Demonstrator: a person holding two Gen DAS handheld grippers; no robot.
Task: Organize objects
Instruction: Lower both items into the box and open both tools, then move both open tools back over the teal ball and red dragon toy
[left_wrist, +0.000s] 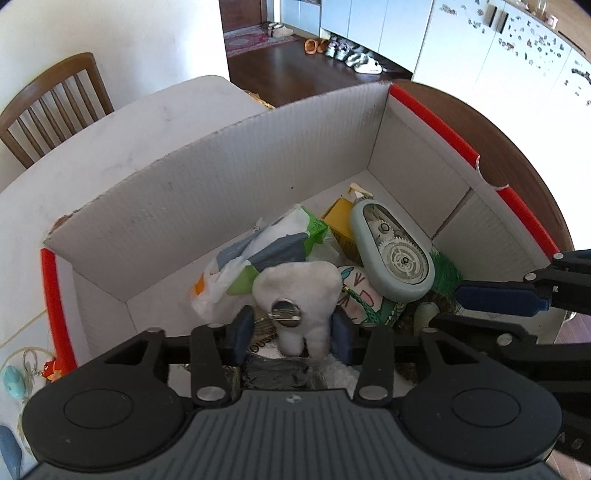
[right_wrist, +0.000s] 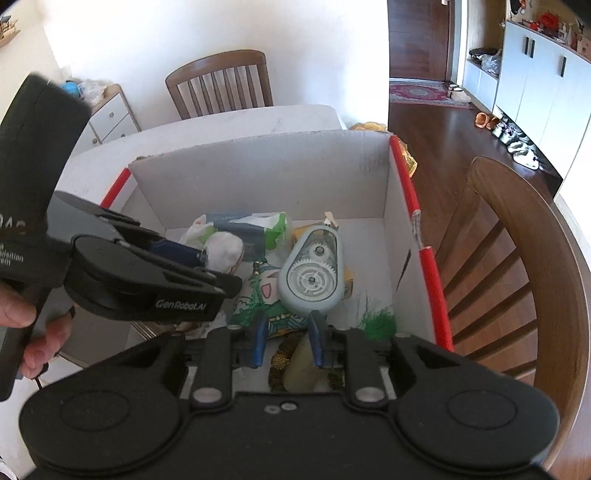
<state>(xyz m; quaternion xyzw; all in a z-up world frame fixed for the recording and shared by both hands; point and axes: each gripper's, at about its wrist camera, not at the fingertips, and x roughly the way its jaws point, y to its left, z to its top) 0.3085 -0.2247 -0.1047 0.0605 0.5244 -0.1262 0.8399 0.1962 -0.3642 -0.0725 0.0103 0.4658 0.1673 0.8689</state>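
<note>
A white cardboard box (left_wrist: 207, 192) with red edge strips stands on the table and holds several items. My left gripper (left_wrist: 293, 328) is shut on a white tooth-shaped plush with a metal pin back (left_wrist: 299, 295), holding it over the box. The plush also shows in the right wrist view (right_wrist: 225, 251) between the left gripper's fingers. In the box lie a pale green gear-case device (left_wrist: 391, 251), a green-and-white wipes pack (left_wrist: 266, 243), a yellow box (left_wrist: 340, 221) and a printed pouch (right_wrist: 269, 295). My right gripper (right_wrist: 286, 338) is open and empty above the box's near side.
Wooden chairs stand behind the table (right_wrist: 221, 85) and at the right (right_wrist: 524, 266). A small turquoise item and keyring (left_wrist: 16, 380) lie on the table left of the box. White cabinets (right_wrist: 546, 81) and shoes line the far wooden floor.
</note>
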